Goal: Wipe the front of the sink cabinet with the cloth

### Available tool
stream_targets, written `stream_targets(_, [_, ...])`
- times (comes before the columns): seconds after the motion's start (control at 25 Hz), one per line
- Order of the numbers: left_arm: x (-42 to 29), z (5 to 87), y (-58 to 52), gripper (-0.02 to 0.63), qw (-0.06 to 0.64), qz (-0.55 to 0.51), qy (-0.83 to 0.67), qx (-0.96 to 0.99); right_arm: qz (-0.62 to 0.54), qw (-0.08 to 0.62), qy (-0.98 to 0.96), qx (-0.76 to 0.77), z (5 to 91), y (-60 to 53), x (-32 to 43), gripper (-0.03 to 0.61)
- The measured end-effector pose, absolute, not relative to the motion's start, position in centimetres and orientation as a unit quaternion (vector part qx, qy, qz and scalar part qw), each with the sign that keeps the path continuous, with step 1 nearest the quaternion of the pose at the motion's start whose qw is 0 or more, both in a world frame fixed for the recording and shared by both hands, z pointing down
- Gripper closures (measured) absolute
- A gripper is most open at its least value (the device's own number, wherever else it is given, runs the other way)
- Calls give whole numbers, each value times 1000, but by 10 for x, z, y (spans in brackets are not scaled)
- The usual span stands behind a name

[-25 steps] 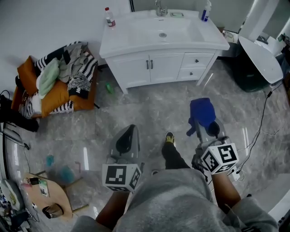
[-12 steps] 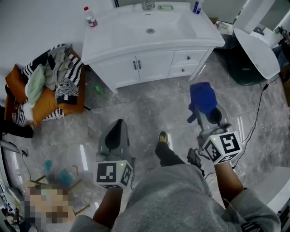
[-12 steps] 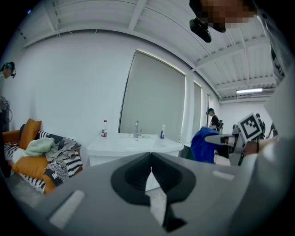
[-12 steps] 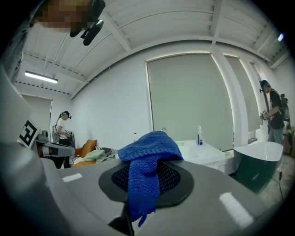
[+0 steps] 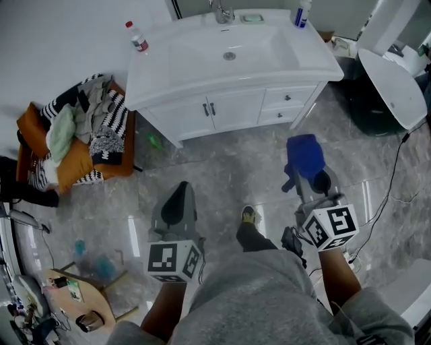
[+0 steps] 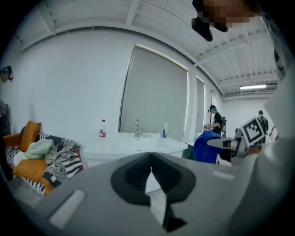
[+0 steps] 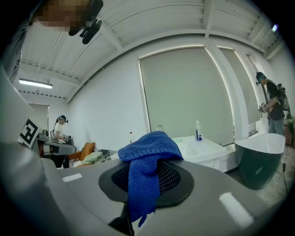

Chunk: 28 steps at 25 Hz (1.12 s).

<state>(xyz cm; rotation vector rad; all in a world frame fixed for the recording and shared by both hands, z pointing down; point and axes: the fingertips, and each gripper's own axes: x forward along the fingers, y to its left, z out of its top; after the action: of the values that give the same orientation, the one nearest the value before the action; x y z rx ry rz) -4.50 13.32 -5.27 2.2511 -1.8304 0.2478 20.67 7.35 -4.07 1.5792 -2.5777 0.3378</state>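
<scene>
Blue knitted cloth (image 5: pixel 302 157), bunched, pinched in the right gripper (image 5: pixel 311 185) — well apart from the white sink cabinet (image 5: pixel 229 108), doors closed.

A clear bottle (image 5: pixel 137 37) stands far left, a blue-topped dispenser (image 5: pixel 302 13) far right. At the left, an orange couch (image 5: pixel 75 164) holds a heap of striped and green clothes (image 5: pixel 91 121). Near it a small green thing (image 5: pixel 155 141) lies on the grey floor (image 5: pixel 222 168). A dark tub (image 5: pixel 396 84) sits far right, a round table (image 5: pixel 73 296) near left.
</scene>
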Motion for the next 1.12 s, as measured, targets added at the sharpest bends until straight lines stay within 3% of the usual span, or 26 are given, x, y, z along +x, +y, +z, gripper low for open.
stream_targets(1.12, [-33, -50, 48, 603, 119, 117, -658, 735, 139, 50, -868, 474, -17, -24, 202, 495])
